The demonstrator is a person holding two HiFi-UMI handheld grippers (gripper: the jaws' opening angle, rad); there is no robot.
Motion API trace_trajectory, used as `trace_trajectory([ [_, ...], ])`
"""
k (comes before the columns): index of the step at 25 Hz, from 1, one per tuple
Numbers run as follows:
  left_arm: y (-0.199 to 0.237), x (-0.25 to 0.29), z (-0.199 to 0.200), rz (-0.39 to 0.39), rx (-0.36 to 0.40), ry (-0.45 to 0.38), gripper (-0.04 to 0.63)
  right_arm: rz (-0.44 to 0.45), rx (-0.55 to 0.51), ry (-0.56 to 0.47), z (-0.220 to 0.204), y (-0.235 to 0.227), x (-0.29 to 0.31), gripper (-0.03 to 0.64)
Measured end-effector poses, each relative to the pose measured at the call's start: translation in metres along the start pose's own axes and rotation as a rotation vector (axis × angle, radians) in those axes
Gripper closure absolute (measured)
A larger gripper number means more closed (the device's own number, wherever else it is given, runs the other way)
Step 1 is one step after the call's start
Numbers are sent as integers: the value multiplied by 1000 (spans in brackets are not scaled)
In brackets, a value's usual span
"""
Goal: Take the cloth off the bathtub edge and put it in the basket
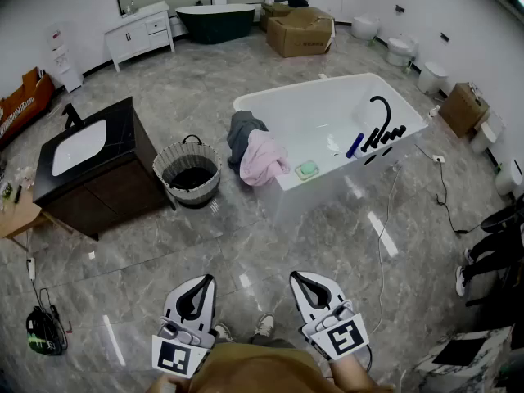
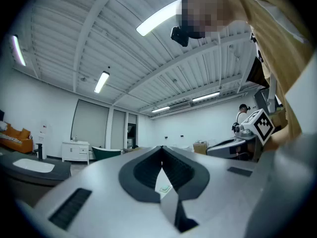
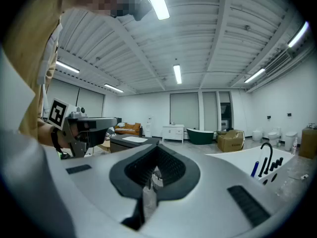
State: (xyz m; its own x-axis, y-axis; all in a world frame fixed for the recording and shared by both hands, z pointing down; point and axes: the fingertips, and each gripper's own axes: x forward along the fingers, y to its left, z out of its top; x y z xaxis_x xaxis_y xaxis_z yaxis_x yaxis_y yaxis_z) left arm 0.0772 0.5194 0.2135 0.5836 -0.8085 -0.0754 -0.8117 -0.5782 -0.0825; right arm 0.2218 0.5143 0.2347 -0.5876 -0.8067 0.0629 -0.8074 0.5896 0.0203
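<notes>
Cloth, pink (image 1: 264,158): item for transfer. Left gripper (image 1: 203,285) and right gripper (image 1: 301,283): jaws closed, empty, well short of it. Location: draped over the white bathtub (image 1: 286,91) edge, touching a grey cloth (image 1: 243,132), near the wicker basket (image 1: 187,173). Handling, judged: light, limp; pinch a raised fold.

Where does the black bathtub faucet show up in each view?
Head view: black faucet, upper right of centre.
Left gripper view: not in it.
Right gripper view: lower right.
Shared landmark: dark green tub by the far wall.
</notes>
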Motion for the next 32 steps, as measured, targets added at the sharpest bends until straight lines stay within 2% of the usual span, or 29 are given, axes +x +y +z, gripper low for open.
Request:
trace_trajectory([
  [3, -5, 3, 0, 9, 2, 1, 589, 4, -9, 37, -15, -8, -4, 614],
  [8, -7, 9, -5, 38, -8, 10, 589, 48, -26, 28, -14, -15, 7, 614],
  [14, -4, 17, -15, 65, -18, 23, 589, 20, 28, -6, -12, -34, 14, 612],
  [17, -3, 22, -18, 81, -10, 27, 589, 18, 16, 10, -18, -40, 14, 612],
  [21, -3, 28, -17, 112, 9, 21, 589, 25, -23, 29, -26, -49, 15, 612],
  [24, 3, 30, -10, 127, 26, -22, 589, 32, -14, 31, -27, -53, 21, 612],
  [32, 20, 51, -22, 125, 5, -24, 589, 29, -42, 31, -26, -68, 35, 612],
])
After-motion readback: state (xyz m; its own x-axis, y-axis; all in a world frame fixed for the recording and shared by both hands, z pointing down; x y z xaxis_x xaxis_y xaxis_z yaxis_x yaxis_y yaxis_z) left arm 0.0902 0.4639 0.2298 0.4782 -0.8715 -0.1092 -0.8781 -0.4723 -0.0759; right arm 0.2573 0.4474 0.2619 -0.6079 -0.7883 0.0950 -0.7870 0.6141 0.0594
